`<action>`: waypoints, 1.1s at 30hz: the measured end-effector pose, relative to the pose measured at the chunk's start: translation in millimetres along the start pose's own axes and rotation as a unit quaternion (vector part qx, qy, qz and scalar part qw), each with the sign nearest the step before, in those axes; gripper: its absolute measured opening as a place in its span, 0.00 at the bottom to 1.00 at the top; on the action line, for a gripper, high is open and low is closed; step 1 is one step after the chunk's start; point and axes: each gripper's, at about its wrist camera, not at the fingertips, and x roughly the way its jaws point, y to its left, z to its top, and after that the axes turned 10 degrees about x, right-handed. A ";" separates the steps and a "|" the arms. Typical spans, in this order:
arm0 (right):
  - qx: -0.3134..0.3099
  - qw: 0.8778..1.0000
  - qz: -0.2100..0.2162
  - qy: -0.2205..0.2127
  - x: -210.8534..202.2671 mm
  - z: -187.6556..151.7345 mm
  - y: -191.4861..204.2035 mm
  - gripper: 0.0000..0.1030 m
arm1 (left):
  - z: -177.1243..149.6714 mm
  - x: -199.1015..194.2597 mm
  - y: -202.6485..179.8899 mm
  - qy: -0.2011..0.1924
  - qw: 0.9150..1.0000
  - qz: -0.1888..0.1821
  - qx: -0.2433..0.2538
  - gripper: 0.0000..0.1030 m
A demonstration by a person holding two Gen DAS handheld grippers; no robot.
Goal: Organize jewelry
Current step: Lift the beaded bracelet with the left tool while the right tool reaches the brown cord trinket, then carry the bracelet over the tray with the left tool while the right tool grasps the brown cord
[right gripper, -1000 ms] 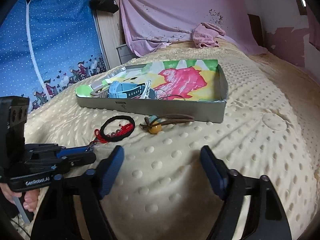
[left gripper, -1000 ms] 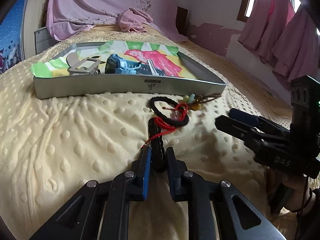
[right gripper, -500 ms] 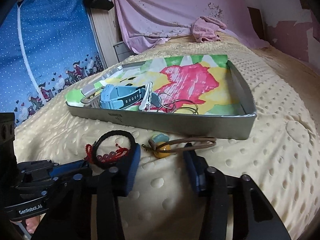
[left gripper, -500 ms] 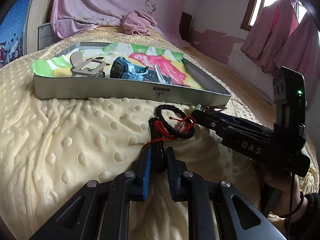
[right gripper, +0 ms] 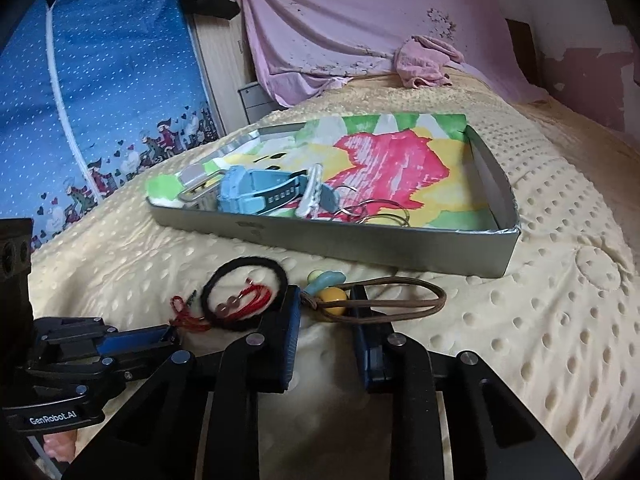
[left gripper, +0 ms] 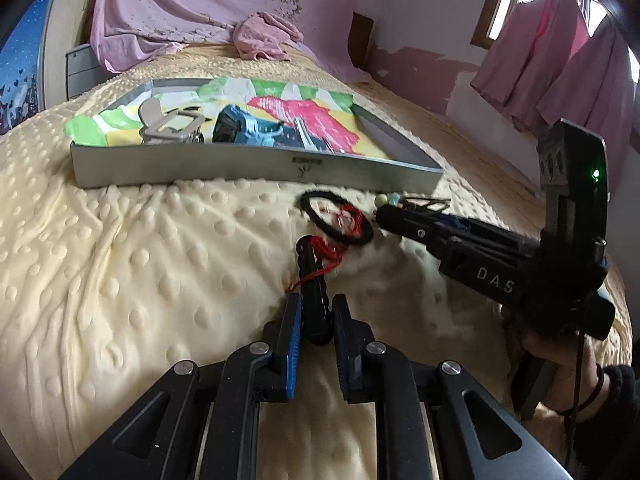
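Observation:
A grey tray (left gripper: 248, 166) with a colourful liner lies on the yellow bedspread; it also shows in the right wrist view (right gripper: 392, 246). My left gripper (left gripper: 316, 316) is shut on a black hair clip (left gripper: 314, 280) tangled with a red cord. A black hair tie (right gripper: 244, 292) with a red beaded bracelet (right gripper: 248, 302) lies in front of the tray. My right gripper (right gripper: 324, 300) is partly open, its fingers on either side of the yellow bead (right gripper: 334, 306) of a brown cord necklace (right gripper: 400, 296).
In the tray lie a blue watch (right gripper: 256, 196), a silver hair clip (right gripper: 200, 188) and metal rings (right gripper: 376, 212). A pink cloth (right gripper: 428, 62) lies at the bed's far end. A blue curtain (right gripper: 92, 80) hangs at the left.
My right gripper has moved forward and down to the brown cord necklace and narrowed around its yellow bead. My left gripper holds the black clip as before.

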 end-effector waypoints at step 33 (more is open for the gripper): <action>-0.027 0.996 -0.022 -0.084 -30.3 57.1 3.5 0.21 | 102.1 6.7 16.7 -0.116 0.993 0.015 0.010 0.14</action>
